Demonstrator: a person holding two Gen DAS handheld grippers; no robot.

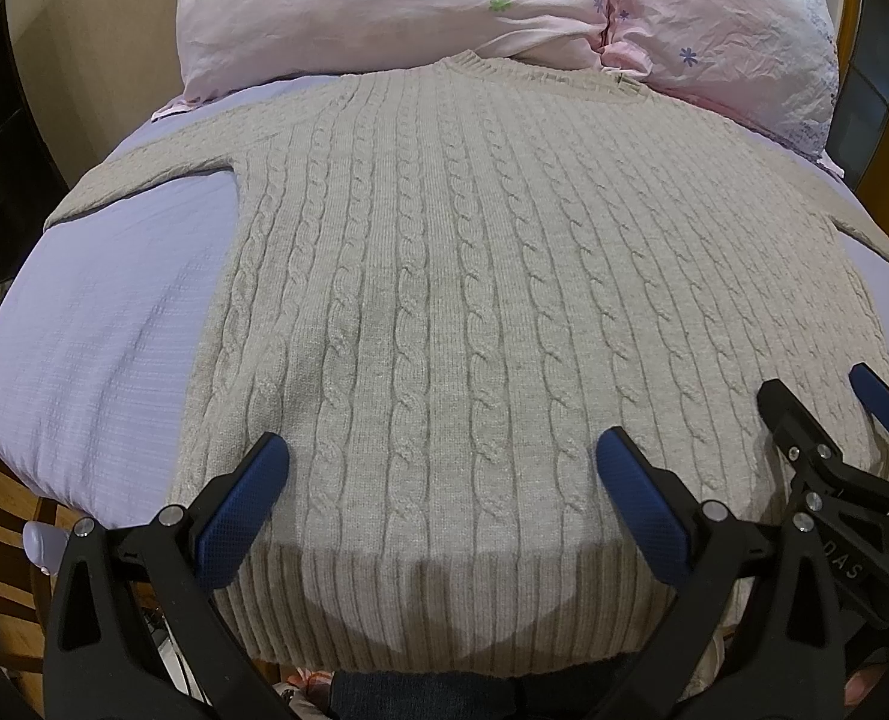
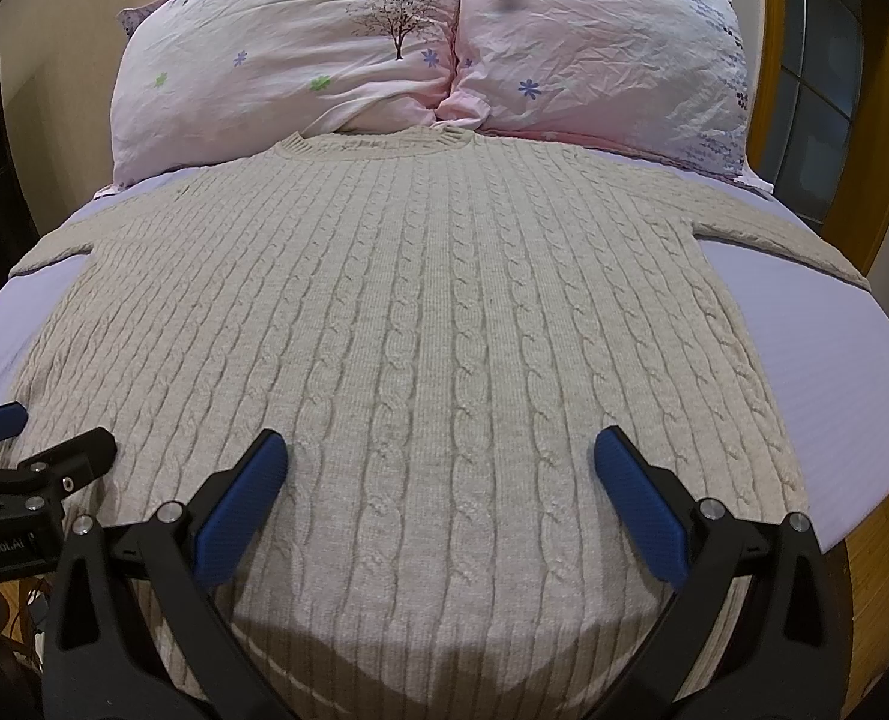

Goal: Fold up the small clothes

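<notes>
Left claw (image 1: 441, 468) released, empty, over the hem at the bed's (image 1: 114, 330) foot edge. Cable-knit sweater (image 1: 474, 300) flat, collar at the pillows (image 1: 384, 6), both sleeves spread out: no fold done, all left. Right claw (image 2: 441, 468) released, empty. Only the right view shows the right sleeve clearly.

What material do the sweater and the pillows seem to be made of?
The sweater looks like knitted yarn, wool or acrylic, beige and matte: raised cable twists run down it, and the hem is ribbed. The pillows look like thin woven cotton or a blend, pink and printed with flowers: the cloth shows fine sharp creases.
</notes>
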